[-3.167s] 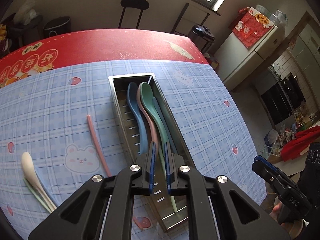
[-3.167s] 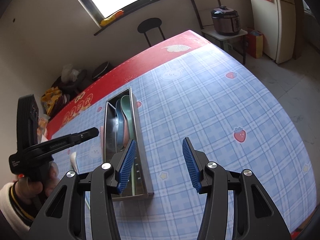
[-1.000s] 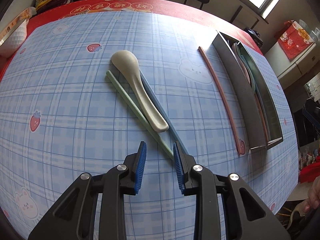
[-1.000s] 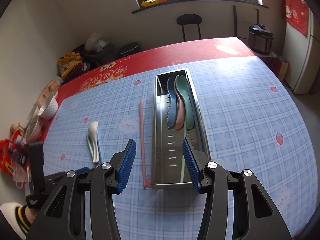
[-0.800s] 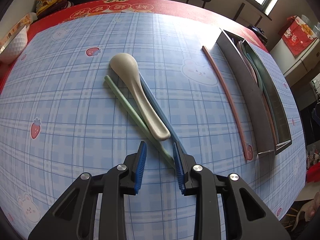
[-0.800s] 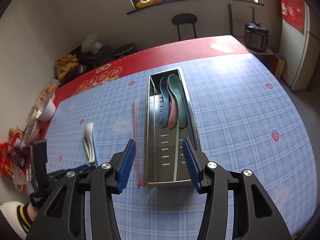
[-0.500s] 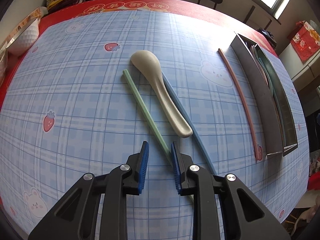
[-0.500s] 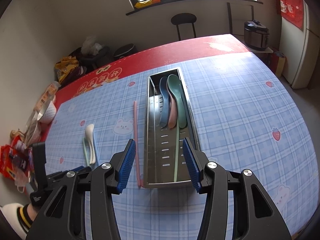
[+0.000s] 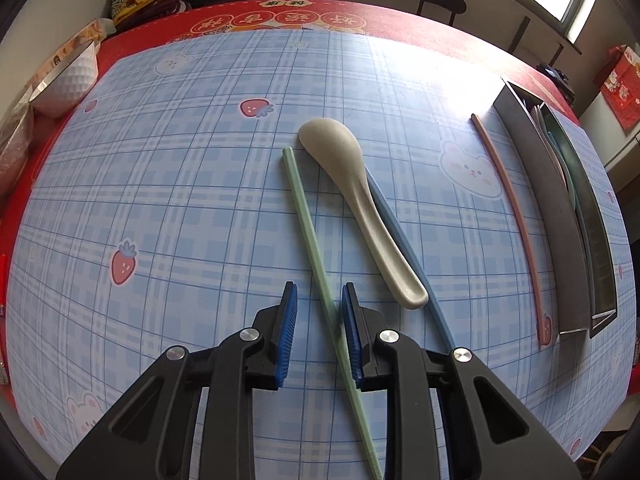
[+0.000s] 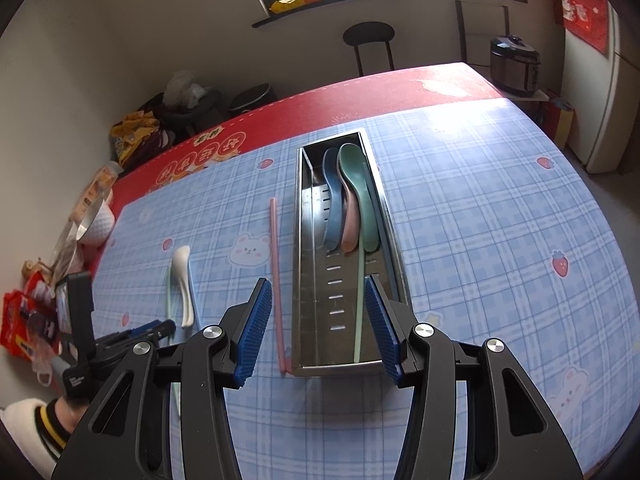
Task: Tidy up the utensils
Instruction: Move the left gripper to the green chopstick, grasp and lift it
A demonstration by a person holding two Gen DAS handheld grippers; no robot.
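Left gripper [image 9: 318,312] slid over from the tray; jaws narrowed, straddling the green chopstick [image 9: 310,240] at lower centre, not pinching. Thin, stiff, slippery: pinch mid-shaft. Right gripper [image 10: 318,320] hangs apart, empty.

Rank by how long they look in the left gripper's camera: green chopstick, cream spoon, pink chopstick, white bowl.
1. green chopstick, though its nearness inflates it
2. pink chopstick, possibly equal really
3. cream spoon
4. white bowl, farthest and partly cut off
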